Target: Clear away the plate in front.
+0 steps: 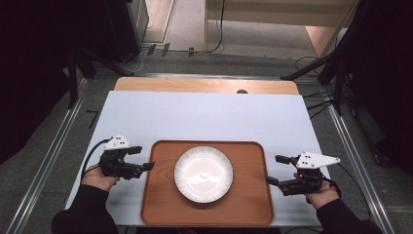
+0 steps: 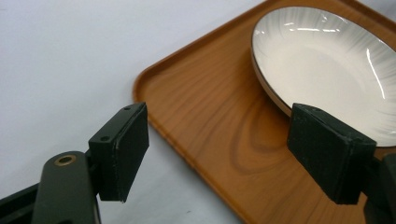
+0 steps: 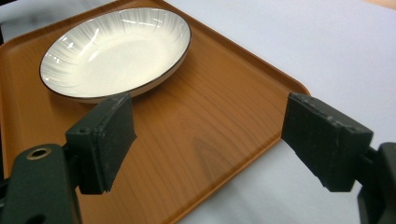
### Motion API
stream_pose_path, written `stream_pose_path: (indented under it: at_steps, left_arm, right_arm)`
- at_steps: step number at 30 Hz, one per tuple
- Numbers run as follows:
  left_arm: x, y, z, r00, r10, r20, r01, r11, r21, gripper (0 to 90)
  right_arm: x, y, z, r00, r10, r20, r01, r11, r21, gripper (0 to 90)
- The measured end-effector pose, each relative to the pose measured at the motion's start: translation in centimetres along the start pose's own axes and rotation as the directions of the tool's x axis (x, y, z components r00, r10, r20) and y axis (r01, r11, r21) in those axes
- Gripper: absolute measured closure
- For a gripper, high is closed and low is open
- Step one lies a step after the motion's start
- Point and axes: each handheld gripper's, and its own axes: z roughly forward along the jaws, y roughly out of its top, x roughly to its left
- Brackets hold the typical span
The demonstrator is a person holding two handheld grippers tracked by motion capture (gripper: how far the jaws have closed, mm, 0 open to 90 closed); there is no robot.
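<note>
We judge the tray point(image 1: 160, 204) stiff, light, its plate point(image 1: 203, 173) fragile (may slide); left gripper point(image 1: 144, 158) and right gripper point(image 1: 276, 169) flank its short rims, jaws wide, empty.

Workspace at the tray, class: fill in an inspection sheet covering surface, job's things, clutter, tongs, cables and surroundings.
Surface: white tabletop, wooden strip at its far edge.
Job's things: brown tray near the front edge; white plate lies in its middle.
Clutter: nothing seen.
Tongs: left tongs open, beside the tray's left edge; right tongs open, at its right edge; neither holds anything.
Cables: a black cable trails from the left tongs; more lie on the floor beyond the table.
Surroundings: dark stands, grey floor.
</note>
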Motion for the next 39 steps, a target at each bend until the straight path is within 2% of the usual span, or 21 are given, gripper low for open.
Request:
stream_pose_path:
  at_steps: [2, 5, 15, 21, 26, 31, 39]
  left_arm:
    - [0.3, -0.3, -0.3, 0.9998, -0.008, -0.018, 0.008, 1.0000, -0.001, 21.7]
    - [0.6, -0.6, -0.6, 0.9996, -0.014, -0.025, 0.014, 0.9999, -0.008, 21.9]
    - [1.8, -1.7, -1.7, 0.9979, -0.010, -0.064, 0.007, 0.9989, -0.047, 22.1]
    - [2.6, -2.4, -2.4, 0.9959, -0.051, -0.074, 0.044, 0.9951, -0.089, 22.8]
    - [3.1, -2.8, -2.9, 0.9967, -0.050, -0.065, 0.042, 0.9928, -0.112, 23.3]
    - [3.8, -3.4, -3.3, 0.9941, -0.069, -0.084, 0.059, 0.9917, -0.114, 23.2]
    - [4.4, -3.8, -3.2, 0.9926, -0.068, -0.101, 0.056, 0.9913, -0.120, 23.2]
  right_arm:
    - [0.0, 0.0, 0.0, 1.0000, 0.000, 0.000, 0.000, 1.000, 0.001, 18.0]
    - [0.0, 0.0, 0.0, 1.0000, 0.002, -0.001, -0.002, 1.000, 0.000, 18.0]
    - [-0.1, 0.0, -0.1, 1.0000, -0.004, 0.007, 0.004, 1.000, -0.008, 18.0]
    - [0.0, 0.0, -0.2, 0.9999, 0.003, 0.010, -0.003, 1.000, -0.016, 18.0]
    - [-0.1, 0.1, -0.2, 0.9999, 0.006, 0.010, -0.005, 1.000, -0.027, 17.9]
    - [-0.1, 0.1, -0.2, 0.9999, -0.003, 0.010, 0.003, 1.000, -0.024, 18.0]
    - [-0.1, 0.1, -0.2, 1.0000, -0.001, 0.008, 0.001, 1.000, -0.025, 18.0]
